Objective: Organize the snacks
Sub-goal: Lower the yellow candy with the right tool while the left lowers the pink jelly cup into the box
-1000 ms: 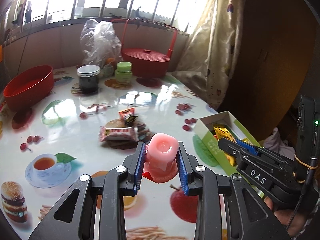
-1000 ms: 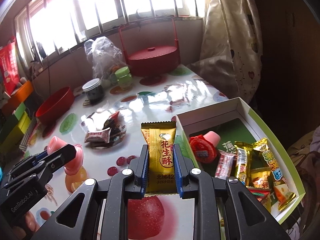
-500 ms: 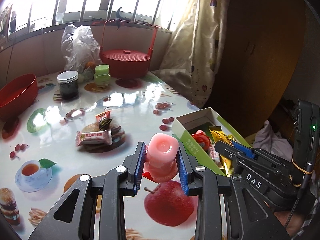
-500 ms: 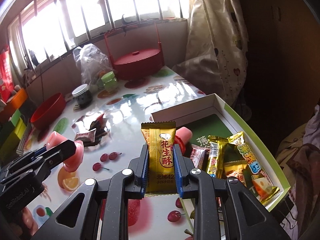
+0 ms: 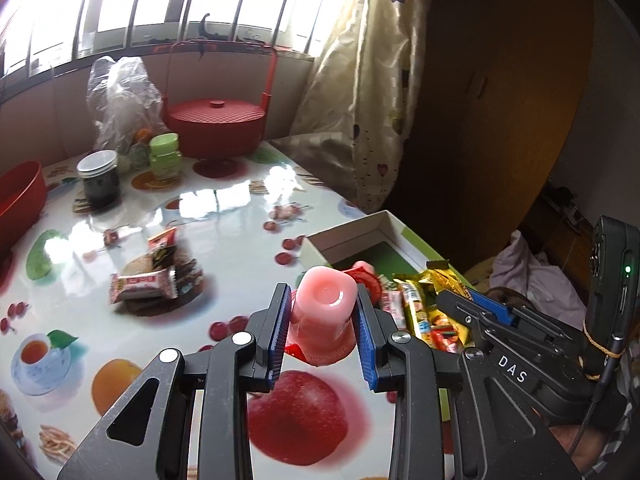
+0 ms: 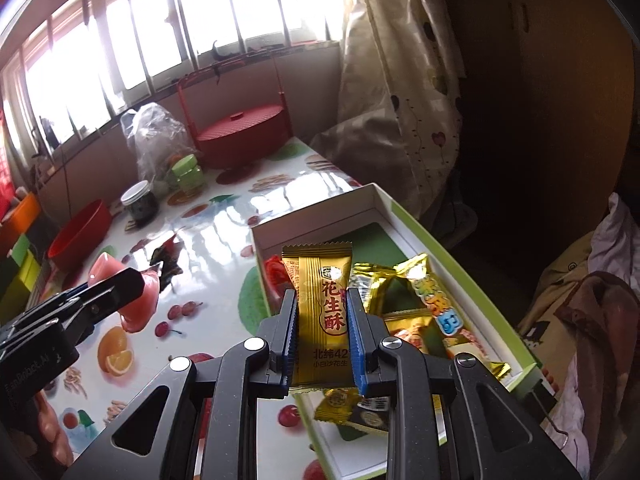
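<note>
The pink jelly cup [image 5: 325,312] sits clamped between the blue pads of the left gripper [image 5: 323,334], held above the tablecloth just at the near edge of the green-and-white snack box [image 5: 394,228]. The gold peanut-crisp packet [image 6: 320,312] stands upright, pinched on both sides by the right gripper [image 6: 322,340], over the box's near half. Inside the box lie more gold and yellow wrapped sweets [image 6: 430,300] and a red-lidded jelly cup [image 5: 366,276] at its left wall. On the fruit-print tablecloth [image 5: 224,216], at about ten o'clock from the left gripper, a small heap of wrapped snacks [image 5: 150,276] remains. Farther off at eleven o'clock are a dark glass jar [image 5: 99,178], a green jar [image 5: 165,156], a clear plastic bag [image 5: 120,100] and a red lidded basket [image 5: 216,124]; a red bowl [image 5: 18,196] sits at nine o'clock.
</note>
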`<action>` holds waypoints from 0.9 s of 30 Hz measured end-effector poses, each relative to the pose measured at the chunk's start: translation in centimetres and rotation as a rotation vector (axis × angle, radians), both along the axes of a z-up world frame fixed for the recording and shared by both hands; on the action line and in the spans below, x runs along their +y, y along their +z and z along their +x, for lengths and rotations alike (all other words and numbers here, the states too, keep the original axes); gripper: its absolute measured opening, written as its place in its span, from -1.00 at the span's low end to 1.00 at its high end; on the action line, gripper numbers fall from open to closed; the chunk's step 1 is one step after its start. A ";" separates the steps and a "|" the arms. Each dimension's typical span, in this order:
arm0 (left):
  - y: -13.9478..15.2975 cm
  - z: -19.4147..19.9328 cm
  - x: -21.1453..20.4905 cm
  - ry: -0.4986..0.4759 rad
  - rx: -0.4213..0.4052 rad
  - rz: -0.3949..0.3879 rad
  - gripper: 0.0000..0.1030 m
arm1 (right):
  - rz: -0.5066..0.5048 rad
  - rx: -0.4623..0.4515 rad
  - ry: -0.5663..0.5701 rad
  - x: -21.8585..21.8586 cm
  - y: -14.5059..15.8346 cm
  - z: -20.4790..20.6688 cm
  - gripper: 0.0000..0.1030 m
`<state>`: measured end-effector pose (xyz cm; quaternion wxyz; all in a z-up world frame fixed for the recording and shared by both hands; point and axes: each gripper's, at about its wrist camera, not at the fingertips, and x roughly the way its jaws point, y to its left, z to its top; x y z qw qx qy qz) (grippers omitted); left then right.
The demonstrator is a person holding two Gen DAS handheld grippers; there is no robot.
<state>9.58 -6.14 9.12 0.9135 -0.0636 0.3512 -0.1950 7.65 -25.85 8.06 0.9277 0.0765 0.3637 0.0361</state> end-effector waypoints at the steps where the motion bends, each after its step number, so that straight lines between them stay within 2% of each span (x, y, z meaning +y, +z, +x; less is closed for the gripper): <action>1: 0.0 0.0 -0.2 -0.006 0.000 -0.001 -0.38 | -0.001 0.001 -0.006 -0.3 0.0 -0.1 -0.58; 27: -1.1 1.5 -5.3 -0.121 0.043 -0.012 -0.38 | 0.011 0.040 -0.127 -6.2 -1.5 -1.6 -0.58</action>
